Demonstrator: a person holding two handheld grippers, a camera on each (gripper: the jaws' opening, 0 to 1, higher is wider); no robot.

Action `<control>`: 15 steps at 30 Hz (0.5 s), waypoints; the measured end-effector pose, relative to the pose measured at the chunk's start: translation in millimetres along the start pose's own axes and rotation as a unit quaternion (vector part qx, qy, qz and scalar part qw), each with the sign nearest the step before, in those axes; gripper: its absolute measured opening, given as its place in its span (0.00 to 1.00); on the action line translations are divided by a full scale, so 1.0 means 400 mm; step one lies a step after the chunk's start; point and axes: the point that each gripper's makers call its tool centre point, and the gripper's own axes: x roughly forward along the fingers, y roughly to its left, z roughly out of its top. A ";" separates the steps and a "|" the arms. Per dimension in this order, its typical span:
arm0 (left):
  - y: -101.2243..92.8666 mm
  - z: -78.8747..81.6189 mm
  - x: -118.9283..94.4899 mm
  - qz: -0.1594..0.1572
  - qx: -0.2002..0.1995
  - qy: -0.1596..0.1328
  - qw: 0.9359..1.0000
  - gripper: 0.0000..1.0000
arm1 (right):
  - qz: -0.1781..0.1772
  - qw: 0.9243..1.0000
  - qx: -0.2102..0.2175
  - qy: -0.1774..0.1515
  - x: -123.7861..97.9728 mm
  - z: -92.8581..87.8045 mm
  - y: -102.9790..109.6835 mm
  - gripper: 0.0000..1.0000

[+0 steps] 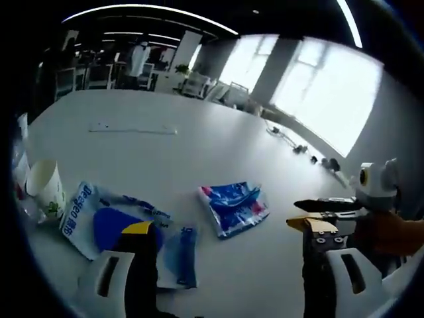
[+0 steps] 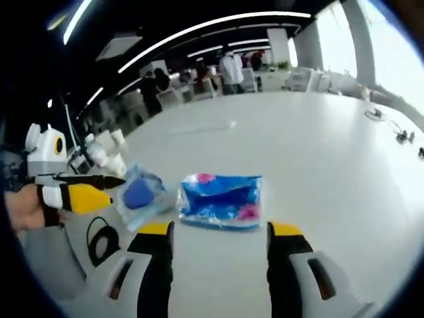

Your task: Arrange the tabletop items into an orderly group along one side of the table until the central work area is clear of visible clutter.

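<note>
Daylight from large bright windows (image 1: pixel 324 93), blown out to near white. Long ceiling strip lights (image 2: pixel 212 26) render as curved arcs from fisheye distortion. Glossy white tabletop (image 1: pixel 199 146) evenly lit and pale, with soft sheen toward the window side; shadows under items faint. Crinkled blue-and-pink plastic packet (image 2: pixel 222 199) moderately sharp but slightly soft. Background office area dim, blurred. Both views low in resolution, strongly bent at edges.

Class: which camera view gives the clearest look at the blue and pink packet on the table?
The right gripper view: the blue and pink packet lies central, just ahead of the right claw, its broad face showing. In the left gripper view the packet looks smaller, angled and crumpled.
</note>
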 end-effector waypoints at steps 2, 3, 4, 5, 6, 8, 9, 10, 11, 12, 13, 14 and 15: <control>0.016 -0.004 -0.026 0.006 -0.004 0.006 1.000 0.88 | -0.003 1.000 0.013 0.014 -0.006 -0.011 0.000 0.56; 0.024 -0.002 -0.041 0.008 -0.003 0.005 1.000 0.89 | -0.003 1.000 0.012 0.011 -0.014 -0.005 0.004 0.57; 0.029 0.002 -0.049 0.009 -0.002 0.002 1.000 0.89 | -0.003 1.000 0.011 0.007 -0.018 -0.001 0.007 0.58; 0.038 0.008 -0.059 0.011 -0.001 -0.003 1.000 0.89 | -0.003 1.000 0.009 0.003 -0.019 0.002 0.009 0.58; 0.043 0.010 -0.063 0.013 -0.001 -0.004 1.000 0.89 | -0.003 1.000 0.009 0.004 -0.018 0.002 0.010 0.57; 0.057 0.010 -0.072 0.021 -0.007 -0.005 1.000 0.88 | -0.003 1.000 0.009 0.011 -0.021 -0.004 0.017 0.57; 0.063 0.003 -0.077 0.027 -0.014 0.002 1.000 0.86 | -0.002 1.000 0.010 0.013 -0.025 -0.006 0.024 0.57; 0.065 0.002 -0.080 0.028 -0.012 0.002 1.000 0.85 | -0.002 1.000 0.011 0.014 -0.028 -0.007 0.029 0.57; 0.066 0.003 -0.084 0.029 -0.011 0.000 1.000 0.85 | -0.001 1.000 0.010 0.014 -0.029 -0.007 0.031 0.57; 0.068 0.004 -0.089 0.030 -0.010 -0.003 0.999 0.86 | 0.000 1.000 0.008 0.013 -0.031 -0.007 0.036 0.57; 0.070 0.006 -0.094 0.031 -0.010 -0.005 0.999 0.86 | 0.001 1.000 0.008 0.013 -0.033 -0.008 0.040 0.57; 0.072 0.007 -0.097 0.032 -0.011 -0.007 0.999 0.86 | 0.002 1.000 0.007 0.014 -0.033 -0.010 0.044 0.57; 0.075 0.007 -0.099 0.033 -0.011 -0.007 0.999 0.86 | 0.002 1.000 0.006 0.016 -0.034 -0.015 0.047 0.57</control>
